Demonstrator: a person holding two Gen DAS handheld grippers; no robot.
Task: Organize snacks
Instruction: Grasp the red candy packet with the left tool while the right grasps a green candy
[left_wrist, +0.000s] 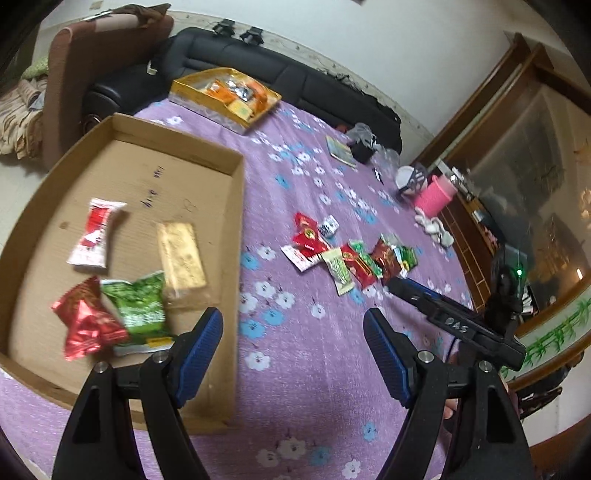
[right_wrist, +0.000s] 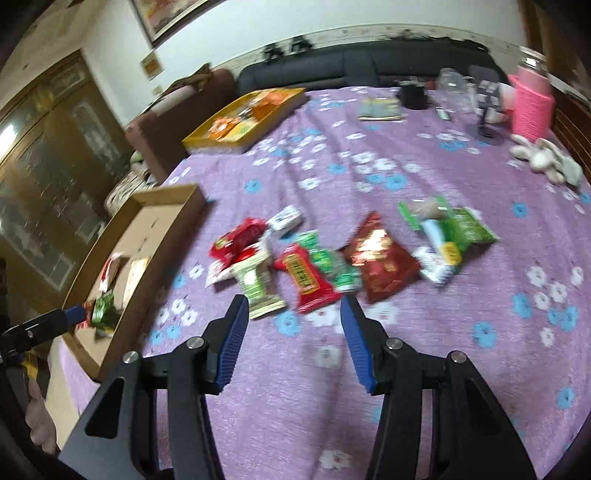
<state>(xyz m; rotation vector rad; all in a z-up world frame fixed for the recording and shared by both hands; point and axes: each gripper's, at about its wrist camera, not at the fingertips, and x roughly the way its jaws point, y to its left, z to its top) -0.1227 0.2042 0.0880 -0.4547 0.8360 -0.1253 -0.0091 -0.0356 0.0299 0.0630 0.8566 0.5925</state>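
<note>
Both grippers empty, jaws apart: left gripper (left_wrist: 293, 325) beside the shallow brown cardboard tray (left_wrist: 236, 192) holding four snacks, right gripper (right_wrist: 291, 310) nearing loose red-and-green snack packets (right_wrist: 310, 280) on purple floral cloth (right_wrist: 406, 177), probably the next pick.

- Table under a purple flowered cloth (right_wrist: 424, 369)
- Shallow brown cardboard tray (left_wrist: 236, 206)
- Yellow snack box (right_wrist: 207, 142)
- Loose heap of red and green snack packets (right_wrist: 314, 273)
- Pink ribbed cup (right_wrist: 530, 110)
</note>
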